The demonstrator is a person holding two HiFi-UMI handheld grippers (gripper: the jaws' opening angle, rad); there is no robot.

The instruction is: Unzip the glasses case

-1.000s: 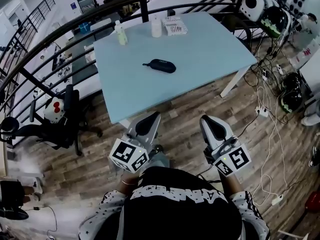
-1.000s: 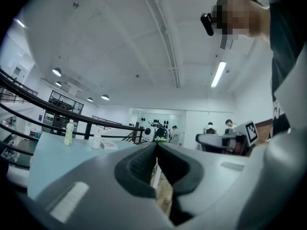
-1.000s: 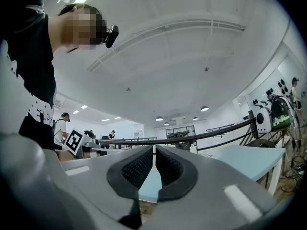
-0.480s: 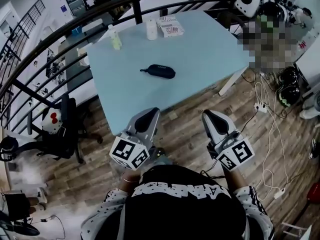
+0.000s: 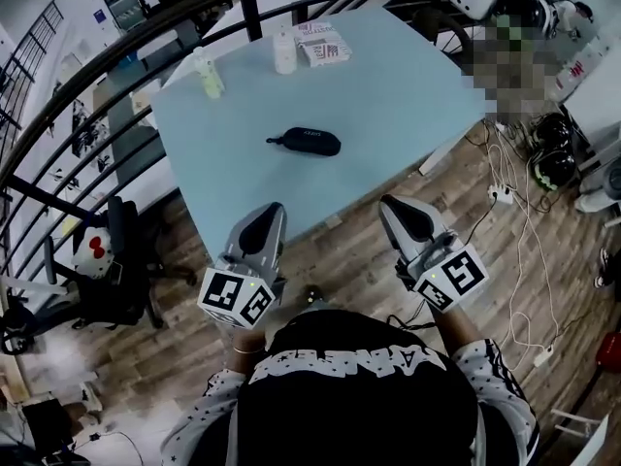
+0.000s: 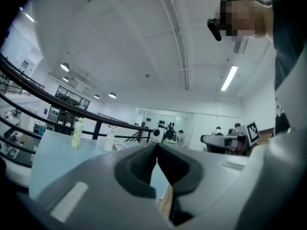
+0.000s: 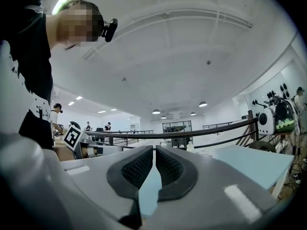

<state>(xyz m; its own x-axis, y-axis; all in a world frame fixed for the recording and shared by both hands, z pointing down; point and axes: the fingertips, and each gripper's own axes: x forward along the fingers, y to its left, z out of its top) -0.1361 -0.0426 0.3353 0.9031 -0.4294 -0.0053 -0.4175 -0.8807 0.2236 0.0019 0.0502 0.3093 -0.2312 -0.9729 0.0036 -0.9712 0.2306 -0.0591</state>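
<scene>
A dark oval glasses case lies zipped near the middle of the light-blue table, its pull tab pointing left. Both grippers are held level over the wooden floor, short of the table's near edge and well apart from the case. My left gripper is shut with nothing in it, its pads meeting at the tip. My right gripper is also shut and empty, pads together. The case does not show in either gripper view; only the tabletop does.
At the table's far edge stand a green-tinted bottle, a white bottle and a printed box. A dark curved railing runs behind. An office chair is at the left, cables on the floor at right.
Both grippers and the person have moved forward toward the table; its near edge now lies just ahead of the jaw tips. The case has not moved on the table.
</scene>
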